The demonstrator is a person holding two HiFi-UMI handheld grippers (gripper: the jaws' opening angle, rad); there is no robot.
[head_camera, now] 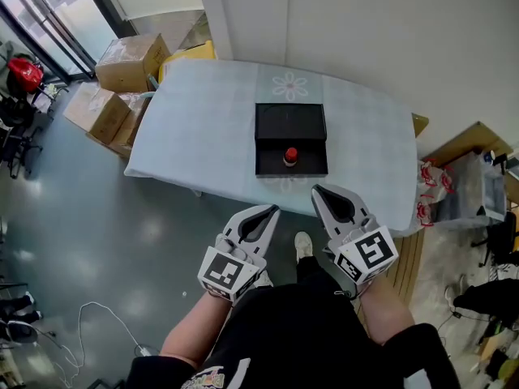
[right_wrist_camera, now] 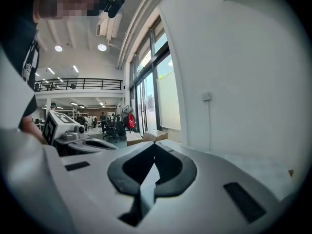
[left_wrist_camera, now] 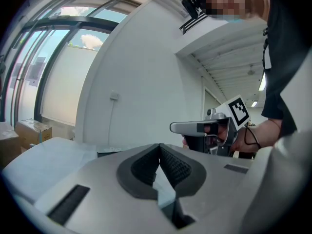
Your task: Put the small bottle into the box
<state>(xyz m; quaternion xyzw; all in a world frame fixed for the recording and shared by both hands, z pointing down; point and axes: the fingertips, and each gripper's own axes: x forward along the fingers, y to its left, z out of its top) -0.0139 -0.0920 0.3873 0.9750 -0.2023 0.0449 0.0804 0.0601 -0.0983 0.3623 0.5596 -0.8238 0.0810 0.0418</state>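
A small bottle with a red cap (head_camera: 290,156) stands upright on the near half of the black box (head_camera: 290,121), which lies open on the pale blue table (head_camera: 195,128). Both grippers hang short of the table's near edge, over the floor. My left gripper (head_camera: 268,211) is shut with nothing between its jaws, its tips meeting in the left gripper view (left_wrist_camera: 159,146). Level with it to the right is my right gripper (head_camera: 318,190), also shut and empty (right_wrist_camera: 154,145). Neither touches the bottle or box.
Cardboard boxes (head_camera: 130,59) are stacked on the floor left of the table. Bags and clutter (head_camera: 434,189) stand at its right end. A white wall (head_camera: 389,31) runs behind the table. A cable (head_camera: 101,318) lies on the grey floor at the lower left.
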